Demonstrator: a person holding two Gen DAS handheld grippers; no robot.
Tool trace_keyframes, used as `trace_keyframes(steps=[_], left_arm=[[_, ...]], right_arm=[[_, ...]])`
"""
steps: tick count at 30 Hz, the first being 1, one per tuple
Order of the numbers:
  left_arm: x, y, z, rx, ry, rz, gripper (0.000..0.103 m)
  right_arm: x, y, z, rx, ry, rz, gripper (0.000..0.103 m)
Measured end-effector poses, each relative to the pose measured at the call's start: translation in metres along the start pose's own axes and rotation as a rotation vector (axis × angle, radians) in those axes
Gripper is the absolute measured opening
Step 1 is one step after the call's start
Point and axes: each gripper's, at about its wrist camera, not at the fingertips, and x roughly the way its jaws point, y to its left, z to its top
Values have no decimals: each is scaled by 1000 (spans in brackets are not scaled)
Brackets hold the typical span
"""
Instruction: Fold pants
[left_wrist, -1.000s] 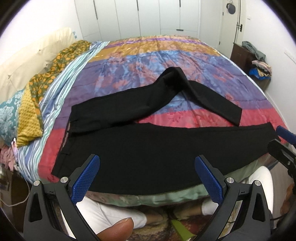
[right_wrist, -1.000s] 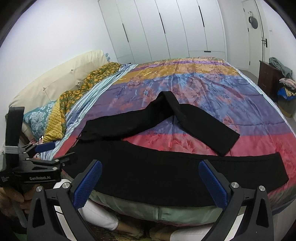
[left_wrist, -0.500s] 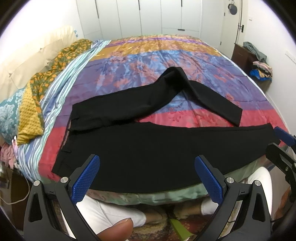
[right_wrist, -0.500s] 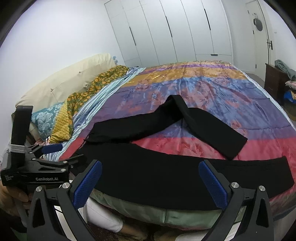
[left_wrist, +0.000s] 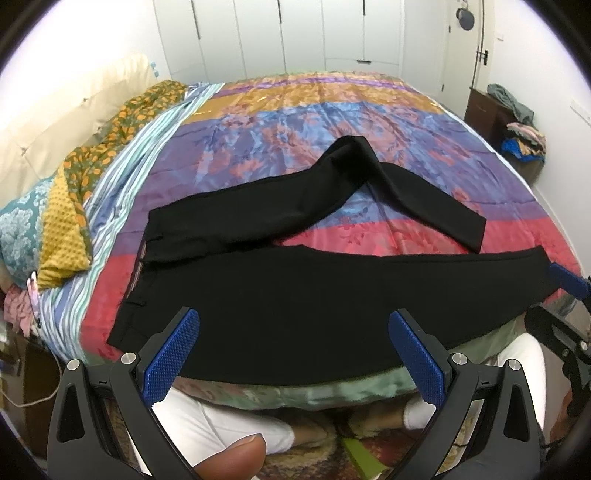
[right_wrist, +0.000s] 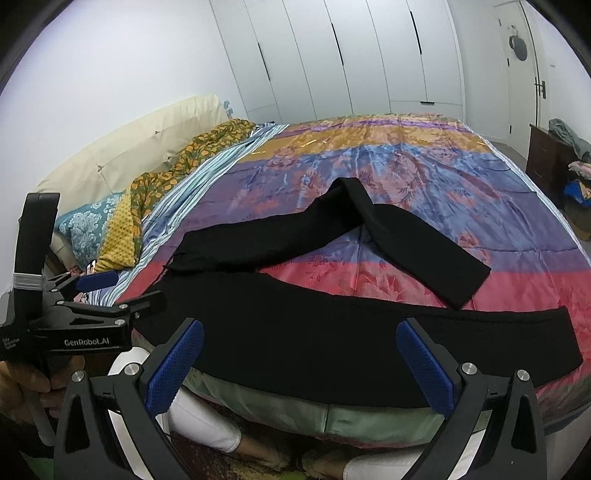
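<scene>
Black long-legged cloth pants lie across the near part of the bed w/ the shiny multicolour striped satin bedspread. 1 leg runs straight along the near edge of the bed, its lower side hanging just over the edge onto the pale green side panel. The other leg angles away toward the bed's middle, bends at a peak, then comes back down to a cuff near the straight leg. Waistband sits on the left side, by the striped blue-white sheet.

Left gripper w/ blue textured pads is spread wide, holding nothing, off the near edge over the waist end. Right gripper, same build, also spread wide & empty, off the edge toward the cuff end.

Plenty of bare bedspread beyond the pants, approx the far half. Yellow-patterned & teal pillows piled left against a cream padded headboard. White wardrobe doors behind; dark wooden cabinet w/ piled clothes on the right.
</scene>
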Motion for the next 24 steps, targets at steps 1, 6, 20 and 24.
trace_keyframes(steps=[1, 6, 20, 24], left_arm=[[0, 0, 0, -1, -1, 1, 102], [3, 3, 2, -9, -2, -15, 102], [34, 33, -22, -69, 89, 49, 102], [47, 51, -35, -123, 155, 84, 102]], right_arm=[[0, -1, 0, 2, 2, -1, 103], [1, -8, -3, 40, 27, -19, 103], [133, -134, 7, -223, 152, -269, 88], [196, -174, 10, -287, 256, -302, 80]])
